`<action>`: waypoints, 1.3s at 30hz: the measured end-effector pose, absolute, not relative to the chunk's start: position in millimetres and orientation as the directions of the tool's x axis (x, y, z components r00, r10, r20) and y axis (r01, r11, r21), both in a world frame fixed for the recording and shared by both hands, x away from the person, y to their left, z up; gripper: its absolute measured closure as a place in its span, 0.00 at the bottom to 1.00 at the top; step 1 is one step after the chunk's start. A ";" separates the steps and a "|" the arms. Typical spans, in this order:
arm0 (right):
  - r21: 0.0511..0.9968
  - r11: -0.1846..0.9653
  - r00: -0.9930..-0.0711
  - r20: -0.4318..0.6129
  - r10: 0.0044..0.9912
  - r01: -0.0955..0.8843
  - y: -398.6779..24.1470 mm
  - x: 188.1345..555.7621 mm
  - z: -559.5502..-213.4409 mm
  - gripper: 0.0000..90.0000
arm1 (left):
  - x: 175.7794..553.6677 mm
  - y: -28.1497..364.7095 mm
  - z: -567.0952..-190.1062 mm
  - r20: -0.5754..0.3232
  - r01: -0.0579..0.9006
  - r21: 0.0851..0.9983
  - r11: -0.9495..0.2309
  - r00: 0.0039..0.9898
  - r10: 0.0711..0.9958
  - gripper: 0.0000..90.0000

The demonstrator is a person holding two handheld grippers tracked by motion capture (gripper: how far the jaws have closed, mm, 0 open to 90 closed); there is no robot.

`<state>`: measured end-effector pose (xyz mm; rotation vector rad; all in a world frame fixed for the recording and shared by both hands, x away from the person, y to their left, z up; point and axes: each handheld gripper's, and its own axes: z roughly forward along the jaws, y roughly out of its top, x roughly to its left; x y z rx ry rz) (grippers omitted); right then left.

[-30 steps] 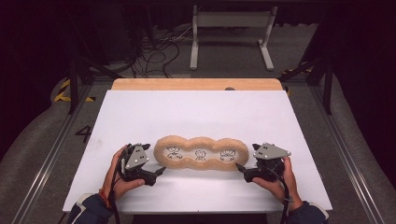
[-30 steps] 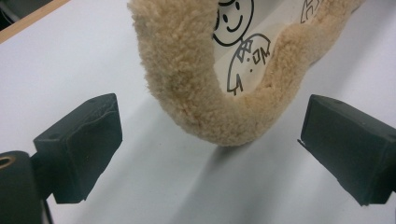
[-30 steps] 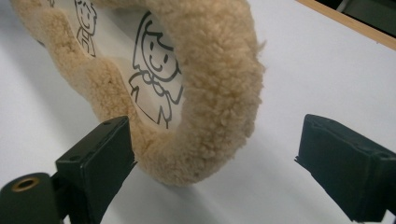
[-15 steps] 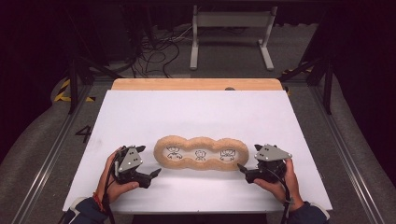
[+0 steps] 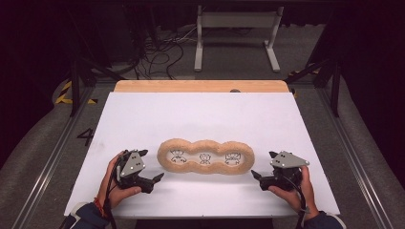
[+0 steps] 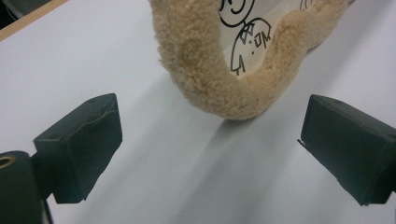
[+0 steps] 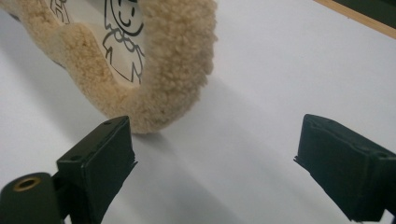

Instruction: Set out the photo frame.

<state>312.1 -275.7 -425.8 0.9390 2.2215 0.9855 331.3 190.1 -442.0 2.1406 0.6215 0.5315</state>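
Both grippers, left (image 5: pixel 154 180) and right (image 5: pixel 256 177), are sitting released beside the plush frame (image 5: pixel 206 156), seemingly finishing, nothing gripped.

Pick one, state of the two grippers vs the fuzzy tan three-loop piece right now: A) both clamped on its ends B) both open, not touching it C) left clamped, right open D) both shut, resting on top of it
B: the left gripper and right gripper sit apart from the ends of the fuzzy tan piece, and each gripper view shows its jaws spread wide with bare white table between them.
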 end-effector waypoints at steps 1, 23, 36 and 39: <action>0.782 0.495 -0.616 -0.186 0.766 0.379 -277.5 311.5 -425.9 0.12 | 331.3 190.2 -441.9 0.156 0.247 0.806 -0.538 0.788 0.596 0.07; 0.784 0.467 -0.569 -0.181 0.802 0.409 -302.9 303.0 -433.3 0.11 | 318.0 224.6 -450.7 0.137 0.290 0.801 -0.524 0.762 0.633 0.07; 0.796 0.425 -0.513 -0.172 0.841 0.431 -326.4 294.2 -437.1 0.11 | 314.9 241.7 -454.9 0.131 0.313 0.796 -0.518 0.747 0.652 0.07; 0.800 0.412 -0.501 -0.165 0.850 0.435 -331.8 290.9 -438.7 0.11 | 313.8 247.2 -457.1 0.132 0.324 0.787 -0.525 0.743 0.656 0.07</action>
